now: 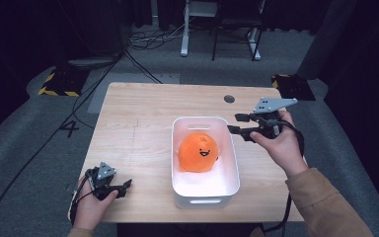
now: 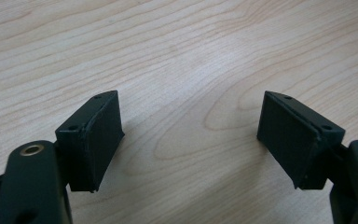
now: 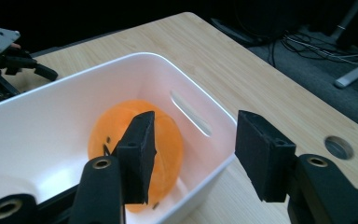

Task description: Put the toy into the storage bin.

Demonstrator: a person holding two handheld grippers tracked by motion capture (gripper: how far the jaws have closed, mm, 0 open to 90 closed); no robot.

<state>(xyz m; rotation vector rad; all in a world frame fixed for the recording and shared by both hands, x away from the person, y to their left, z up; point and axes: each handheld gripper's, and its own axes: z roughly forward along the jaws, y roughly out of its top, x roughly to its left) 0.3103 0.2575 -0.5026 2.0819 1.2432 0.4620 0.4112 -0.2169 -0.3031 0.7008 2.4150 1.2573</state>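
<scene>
- Three views, taken in turn. High view: we see an orange plush (image 1: 199, 152) lying in a white bin (image 1: 233, 163) at the middle of the table (image 1: 138, 123). Our right gripper (image 1: 239, 124) hovers just beside the bin's right rim, jaws spread and empty; our left gripper (image 1: 126, 184) rests near the table's front left corner, well apart from the bin.
- Left gripper view: we find the jaws spread wide over bare wood, nothing between them.
- Right gripper view: the jaws stand parted above the bin's rim, with the plush below and beyond them, untouched.
- Handling, as we judge it: the plush looks light, soft and squashy, not slippery or fragile. We would pinch its rounded top across the middle.
</scene>
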